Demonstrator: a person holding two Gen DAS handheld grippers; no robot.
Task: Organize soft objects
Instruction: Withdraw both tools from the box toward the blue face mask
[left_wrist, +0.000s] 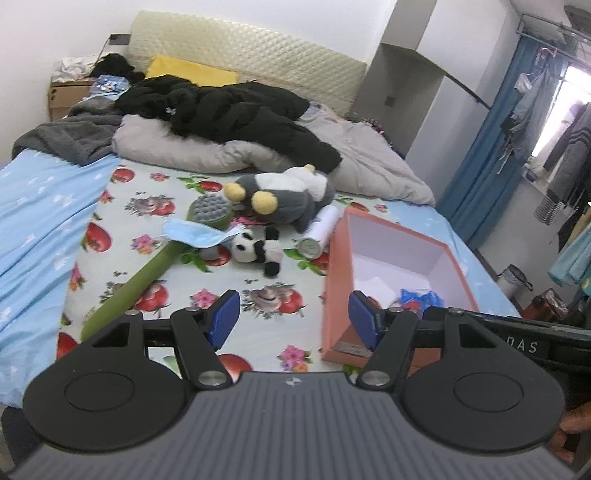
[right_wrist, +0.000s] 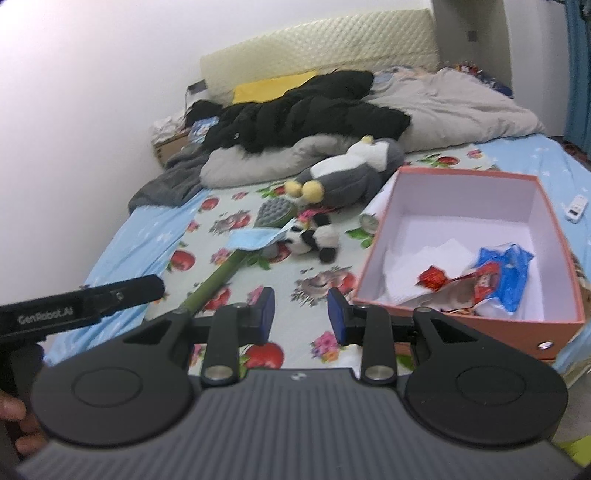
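Observation:
On the fruit-print sheet (left_wrist: 258, 295) lie a small panda plush (left_wrist: 258, 249) (right_wrist: 314, 238), a larger grey penguin plush (left_wrist: 284, 199) (right_wrist: 354, 173) and a blue face mask (left_wrist: 199, 234) (right_wrist: 258, 236). The mask is draped over a green long-handled brush (left_wrist: 147, 284) (right_wrist: 221, 277). A pink open box (left_wrist: 340, 280) (right_wrist: 465, 177) stands to the right, holding white paper and red and blue wrappers (right_wrist: 498, 273). My left gripper (left_wrist: 293, 319) hovers open above the sheet, short of the panda, with nothing between its pads. My right gripper (right_wrist: 302, 316) is open with a narrower gap, empty, beside the box's near-left corner.
A black jacket (left_wrist: 229, 107) and a grey duvet (left_wrist: 369, 162) are piled toward the headboard. Between the penguin and the box lie a white roll (left_wrist: 325, 227) and a small can (left_wrist: 309, 247). A white remote (right_wrist: 576, 208) rests right of the box. Clothes hang at the far right.

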